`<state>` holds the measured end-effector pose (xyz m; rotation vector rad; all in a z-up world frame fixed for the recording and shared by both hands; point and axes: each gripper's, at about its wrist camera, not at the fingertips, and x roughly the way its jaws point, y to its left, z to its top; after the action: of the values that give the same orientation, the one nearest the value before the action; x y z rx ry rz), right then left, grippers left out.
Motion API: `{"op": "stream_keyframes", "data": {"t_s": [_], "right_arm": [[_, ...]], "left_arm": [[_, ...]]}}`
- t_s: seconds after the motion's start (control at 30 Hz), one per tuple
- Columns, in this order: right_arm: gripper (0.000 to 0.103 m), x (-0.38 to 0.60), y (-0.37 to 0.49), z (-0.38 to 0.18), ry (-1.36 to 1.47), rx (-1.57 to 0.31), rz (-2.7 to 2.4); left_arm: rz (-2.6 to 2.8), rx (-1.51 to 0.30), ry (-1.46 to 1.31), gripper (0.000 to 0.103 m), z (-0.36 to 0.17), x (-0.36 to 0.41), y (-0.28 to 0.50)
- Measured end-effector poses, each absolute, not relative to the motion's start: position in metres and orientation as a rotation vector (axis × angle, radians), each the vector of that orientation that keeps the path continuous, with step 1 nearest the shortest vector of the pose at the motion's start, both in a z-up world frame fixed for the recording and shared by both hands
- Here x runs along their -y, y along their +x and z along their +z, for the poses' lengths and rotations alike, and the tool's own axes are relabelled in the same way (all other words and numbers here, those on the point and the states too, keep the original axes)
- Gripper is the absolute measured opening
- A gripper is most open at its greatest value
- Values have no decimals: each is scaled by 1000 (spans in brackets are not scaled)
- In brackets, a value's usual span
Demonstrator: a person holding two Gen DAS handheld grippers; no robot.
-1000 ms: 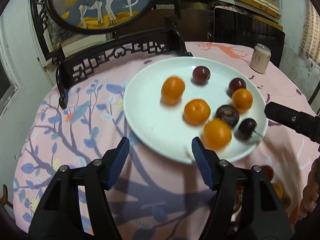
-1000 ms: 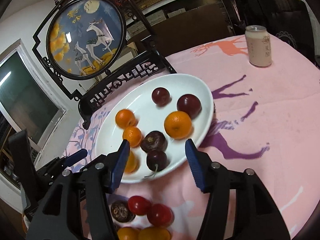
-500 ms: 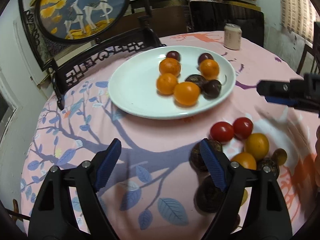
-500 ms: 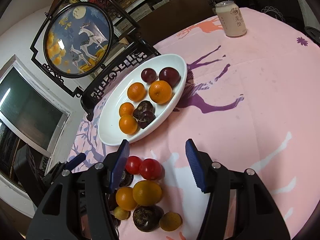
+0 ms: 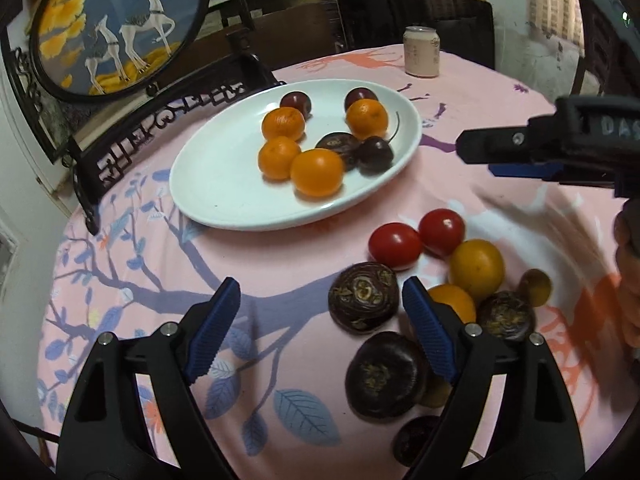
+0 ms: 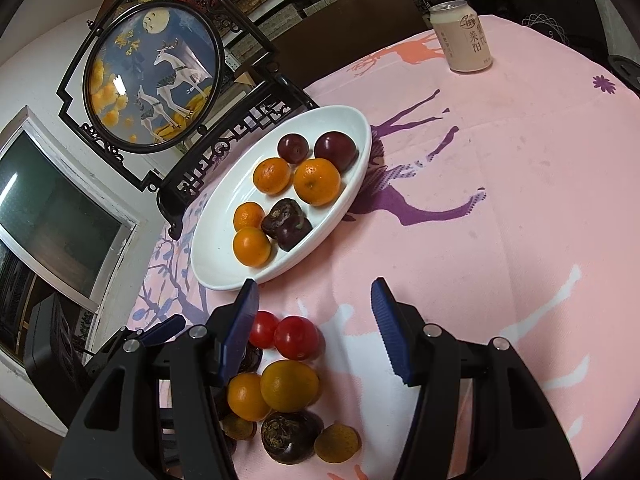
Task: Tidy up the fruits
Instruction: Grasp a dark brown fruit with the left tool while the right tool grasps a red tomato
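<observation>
A white plate [image 5: 208, 208] holds several oranges, dark plums and a mangosteen. In front of it, a loose pile lies on the pink cloth: two red tomatoes [image 5: 396, 245], oranges [image 5: 476, 268], dark mangosteens [image 5: 363, 303] and small brown fruits. My left gripper [image 5: 320, 300] hovers over the pile's left edge, its jaws opening. One mangosteen lies between the fingers near the right one, not pressed. My right gripper [image 6: 316, 300] stands open above the tomatoes [image 6: 296, 338], gripping nothing. It enters the left wrist view from the right.
A pale drink can [image 5: 421, 52] stands at the table's far side. A round deer picture in a black carved stand [image 5: 116, 28] sits behind the plate. A dark chair [image 5: 416, 16] is beyond the table. A person's hand [image 5: 628, 280] shows at the right edge.
Both grippers drew back from over the plate to the loose fruit pile. The left jaws spread wider. The right gripper has held still for the last half second.
</observation>
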<state>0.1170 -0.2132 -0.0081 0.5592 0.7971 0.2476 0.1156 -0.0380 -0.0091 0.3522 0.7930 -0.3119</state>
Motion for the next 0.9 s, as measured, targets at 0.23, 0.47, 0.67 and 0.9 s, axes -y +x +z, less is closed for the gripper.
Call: {"op": "stream_keyframes", "data": {"t_s": [0.23,0.47,0.67,0.9], "right_arm": [[59,212,118,-9,558,-806,250],[59,194,118,-10,504,-831,316],[59,179,120,-16,441,-858,328],[49,177,126,-28,441,-893,330]], "left_arm": [[-179,-845,286,99,-10,1,145],[-172,-852,302,97,-14,3,143],[-160,-855,317,97,-18,4,143],[-173,-855,302,86,-17,7,142]]}}
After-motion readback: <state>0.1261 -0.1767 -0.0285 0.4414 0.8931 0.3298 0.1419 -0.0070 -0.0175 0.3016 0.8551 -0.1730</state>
